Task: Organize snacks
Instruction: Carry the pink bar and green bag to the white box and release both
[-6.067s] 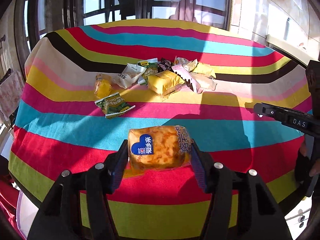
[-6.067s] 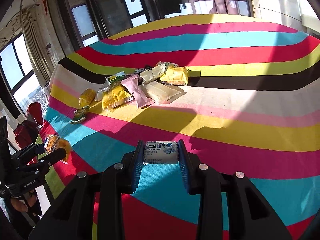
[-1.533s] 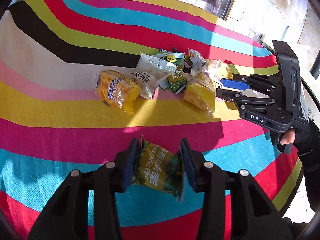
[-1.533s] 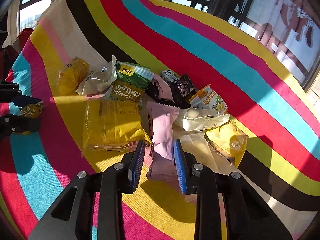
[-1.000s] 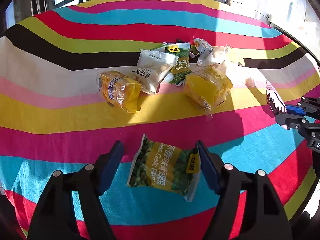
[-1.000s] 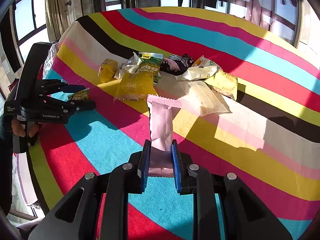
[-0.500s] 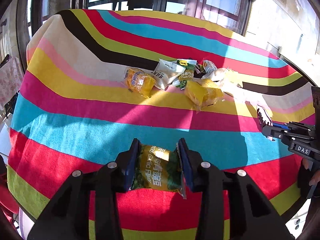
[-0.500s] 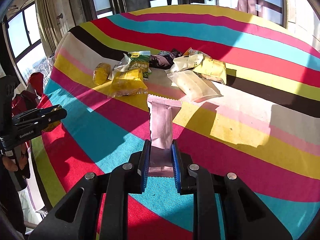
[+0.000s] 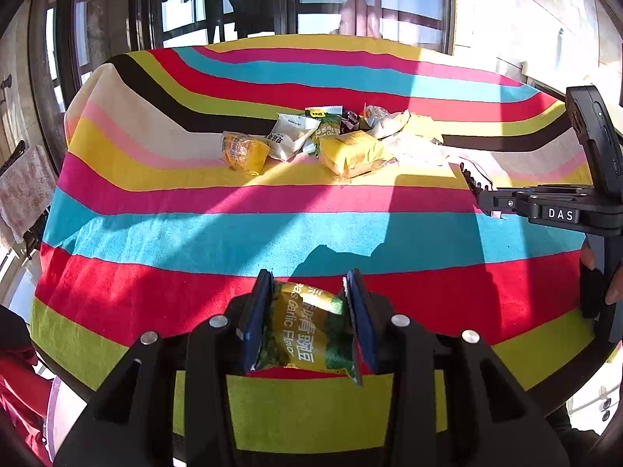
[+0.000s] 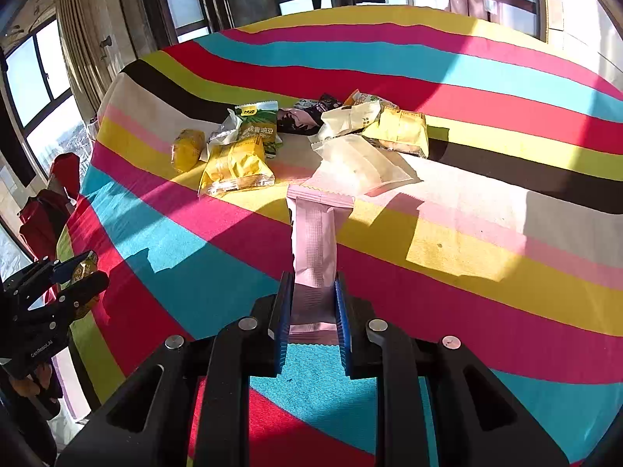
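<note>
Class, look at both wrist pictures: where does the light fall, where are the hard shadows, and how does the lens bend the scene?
Left wrist view: low sun lights the striped cloth, a hard shadow lies ahead of the left claw, and the fisheye bows the stripes. Right wrist view: the pink packet casts a crisp shadow, and the pale wrapper glares.

Round table under a striped terry cloth (image 9: 163, 233) in red, cyan, magenta, yellow, lime, black and cream bands; hard sunlight and sharp shadows across it. Ahead of the tool, dark-framed glazed doors (image 9: 249, 4). Ahead-right, pale tiled wall (image 9: 502, 11). Far left, tall windows (image 10: 35, 78) beside beige pleated curtains (image 10: 89, 35).
</note>
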Demonstrator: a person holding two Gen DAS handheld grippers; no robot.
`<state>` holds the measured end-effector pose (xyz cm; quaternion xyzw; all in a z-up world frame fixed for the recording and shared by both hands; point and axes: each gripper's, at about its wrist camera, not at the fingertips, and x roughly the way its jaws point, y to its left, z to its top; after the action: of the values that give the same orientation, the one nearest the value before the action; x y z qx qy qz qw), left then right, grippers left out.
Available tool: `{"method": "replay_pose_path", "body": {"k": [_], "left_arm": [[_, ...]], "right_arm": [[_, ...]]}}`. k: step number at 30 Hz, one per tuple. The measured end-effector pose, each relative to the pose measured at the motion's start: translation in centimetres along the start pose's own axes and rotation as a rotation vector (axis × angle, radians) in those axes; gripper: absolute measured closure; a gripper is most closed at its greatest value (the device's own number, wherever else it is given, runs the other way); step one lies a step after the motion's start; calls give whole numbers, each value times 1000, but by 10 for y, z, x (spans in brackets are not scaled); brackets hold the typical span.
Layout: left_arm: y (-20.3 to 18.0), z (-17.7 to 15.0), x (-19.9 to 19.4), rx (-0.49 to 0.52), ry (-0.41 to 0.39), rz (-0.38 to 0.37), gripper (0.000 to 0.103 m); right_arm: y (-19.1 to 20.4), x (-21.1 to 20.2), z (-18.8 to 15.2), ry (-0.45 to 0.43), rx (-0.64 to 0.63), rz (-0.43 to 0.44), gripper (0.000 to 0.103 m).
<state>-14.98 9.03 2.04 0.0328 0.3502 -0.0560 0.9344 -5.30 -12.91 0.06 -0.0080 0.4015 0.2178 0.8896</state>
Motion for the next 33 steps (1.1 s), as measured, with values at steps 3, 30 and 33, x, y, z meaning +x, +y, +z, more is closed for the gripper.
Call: {"method": "replay_pose_path", "body": {"k": [3,30,33], "left_arm": [[4,-4,-5,-5,-3,10,63],[79,-51,-57,-120,-41,165,63],[90,-58,-67,-145,-50,190,63]], "right_arm": [[17,-4,-3,-1,-27,35,82],[176,-6,-24,46,-358,185,82],[197,-6,-27,49,-407,208,82]]}}
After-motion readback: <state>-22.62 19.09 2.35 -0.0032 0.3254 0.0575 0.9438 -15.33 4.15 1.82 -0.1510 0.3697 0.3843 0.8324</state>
